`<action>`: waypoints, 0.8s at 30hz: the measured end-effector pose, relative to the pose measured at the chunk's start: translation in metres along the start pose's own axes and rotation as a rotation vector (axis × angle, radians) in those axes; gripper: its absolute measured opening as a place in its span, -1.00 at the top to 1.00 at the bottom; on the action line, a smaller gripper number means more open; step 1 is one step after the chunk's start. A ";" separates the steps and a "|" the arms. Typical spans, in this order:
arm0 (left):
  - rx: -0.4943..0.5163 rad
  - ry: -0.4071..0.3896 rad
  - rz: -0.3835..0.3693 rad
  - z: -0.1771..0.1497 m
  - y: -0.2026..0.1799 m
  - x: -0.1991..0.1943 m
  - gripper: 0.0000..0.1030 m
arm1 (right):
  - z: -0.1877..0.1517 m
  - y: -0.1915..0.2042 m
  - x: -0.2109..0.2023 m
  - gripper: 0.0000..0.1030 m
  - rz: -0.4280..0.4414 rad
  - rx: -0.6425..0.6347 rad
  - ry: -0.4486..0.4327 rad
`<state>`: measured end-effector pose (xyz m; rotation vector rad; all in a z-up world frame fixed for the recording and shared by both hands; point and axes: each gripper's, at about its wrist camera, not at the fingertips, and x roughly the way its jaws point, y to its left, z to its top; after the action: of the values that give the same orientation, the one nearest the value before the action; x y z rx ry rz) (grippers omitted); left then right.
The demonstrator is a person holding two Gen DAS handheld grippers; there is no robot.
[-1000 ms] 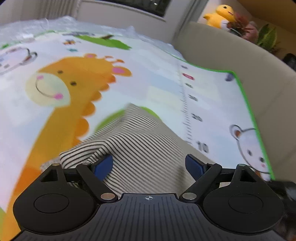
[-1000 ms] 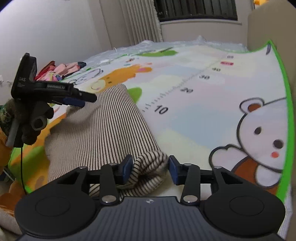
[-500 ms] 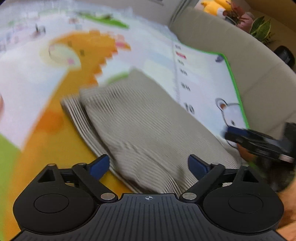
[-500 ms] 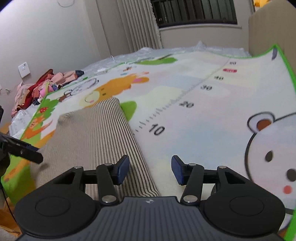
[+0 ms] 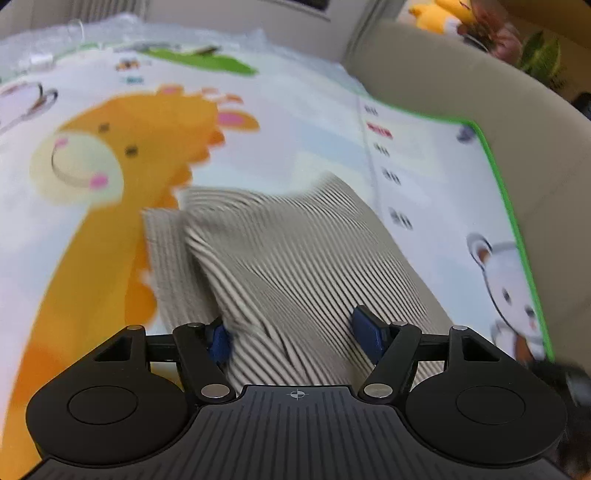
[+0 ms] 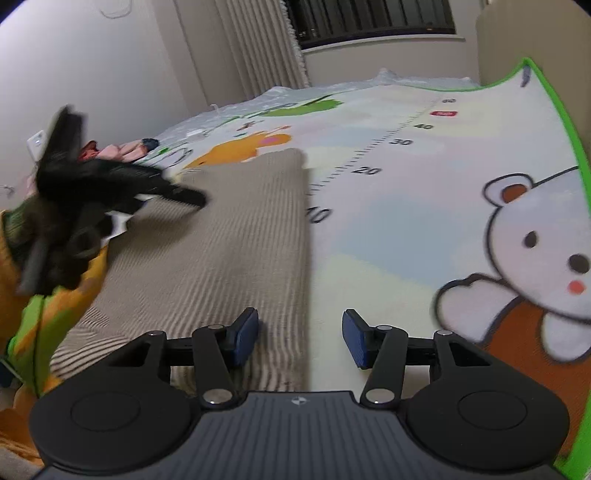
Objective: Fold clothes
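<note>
Lying folded on the play mat (image 6: 424, 229): one striped garment (image 5: 295, 258), thin dark and pale stripes, roughly rectangular, its long right edge running beside the printed height ruler (image 6: 373, 162).

Left gripper (image 5: 295, 334): jaws spread wide over the near end of the garment, blue pads (image 5: 218, 341) on either side of the cloth; the left pad appears to touch a raised fold, nothing clamped. From the right wrist camera it shows as a motion-blurred black shape at the garment's left side.

Right gripper (image 6: 299, 338): jaws apart, holding nothing. Left pad sits over the garment's right edge, right pad over bare mat.

Mat print: orange giraffe (image 5: 122, 155) left of the garment, white bear (image 6: 546, 254) to its right, green border.

Surroundings: pile of pink and red clothes (image 6: 118, 151) at the mat's far left corner; beige upholstered panel (image 5: 498, 122) along the mat's right side; yellow plush toy (image 5: 439, 14) above it; curtain (image 6: 258, 48) and dark window (image 6: 369, 18) beyond.
</note>
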<state>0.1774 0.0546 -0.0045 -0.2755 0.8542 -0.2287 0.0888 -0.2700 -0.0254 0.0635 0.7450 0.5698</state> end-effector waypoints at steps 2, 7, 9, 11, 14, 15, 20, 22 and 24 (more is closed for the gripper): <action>-0.004 -0.012 0.013 0.004 0.002 0.004 -0.39 | 0.001 0.004 0.000 -0.06 -0.021 -0.013 0.001; 0.037 -0.039 0.032 -0.004 0.003 -0.012 -0.59 | 0.009 0.003 -0.001 -0.38 -0.075 -0.020 -0.011; 0.056 -0.055 0.046 -0.010 0.003 -0.022 -0.61 | 0.012 0.007 -0.006 -0.45 -0.068 -0.024 -0.032; 0.067 -0.074 0.049 -0.016 0.002 -0.036 -0.67 | 0.014 0.014 -0.012 -0.66 -0.035 -0.030 -0.059; 0.062 -0.073 0.017 -0.028 -0.001 -0.055 -0.75 | 0.015 0.025 -0.014 -0.81 0.021 -0.060 -0.072; 0.063 -0.064 0.002 -0.033 -0.003 -0.060 -0.75 | 0.012 0.029 -0.009 -0.86 0.012 -0.082 -0.057; 0.073 0.004 -0.073 -0.058 -0.018 -0.066 -0.80 | -0.007 0.033 0.012 -0.99 -0.066 -0.080 0.001; 0.083 0.044 -0.067 -0.067 -0.022 -0.056 -0.79 | -0.009 0.031 0.012 -0.99 -0.064 -0.048 -0.007; 0.093 0.060 -0.047 -0.072 -0.022 -0.048 -0.77 | -0.011 0.031 0.011 -1.00 -0.069 -0.037 -0.015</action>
<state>0.0898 0.0380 -0.0085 -0.2024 0.8940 -0.3207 0.0737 -0.2399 -0.0321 0.0075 0.7188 0.5171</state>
